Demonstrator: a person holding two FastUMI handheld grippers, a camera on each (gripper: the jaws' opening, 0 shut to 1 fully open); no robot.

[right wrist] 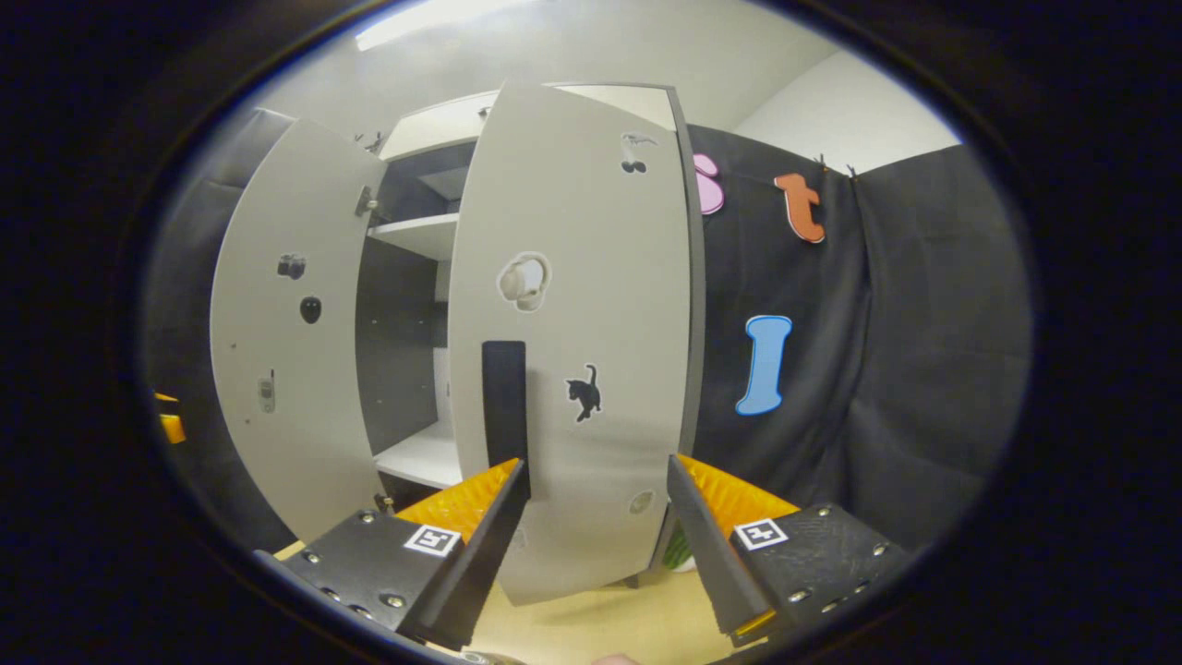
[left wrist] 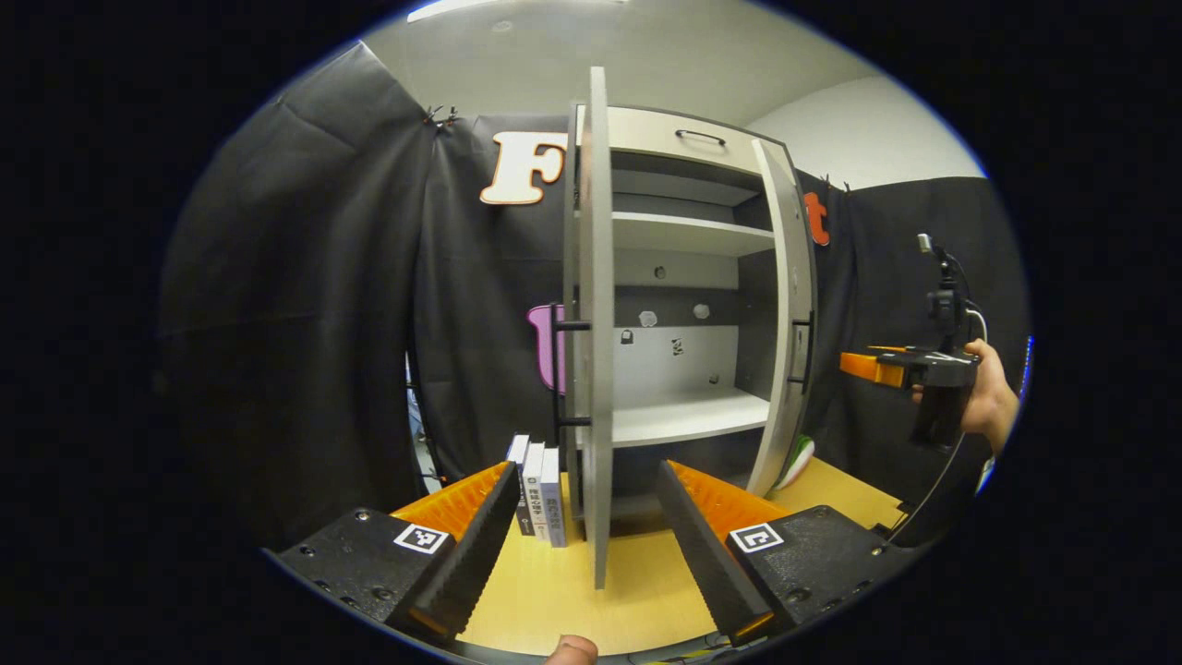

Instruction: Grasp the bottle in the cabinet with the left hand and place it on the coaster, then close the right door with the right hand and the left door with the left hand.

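The cabinet (left wrist: 688, 277) was seen standing at the far side of the tabletop (left wrist: 554, 591), both doors swung open. In the left gripper view the left door (left wrist: 598, 323) was met edge-on, straight ahead between the fingers of the left claw (left wrist: 582, 545), which were held wide apart with nothing gripped. The right door (left wrist: 785, 314) hung open at the cabinet's right side. The shelves that could be seen held no bottle, and its place could not be told. In the right gripper view the right door (right wrist: 577, 342) was faced flat and close, stickers on it, and the right claw (right wrist: 598, 545) was spread apart just before it, untouching. A row of books (left wrist: 538, 489) was stood left of the left door.
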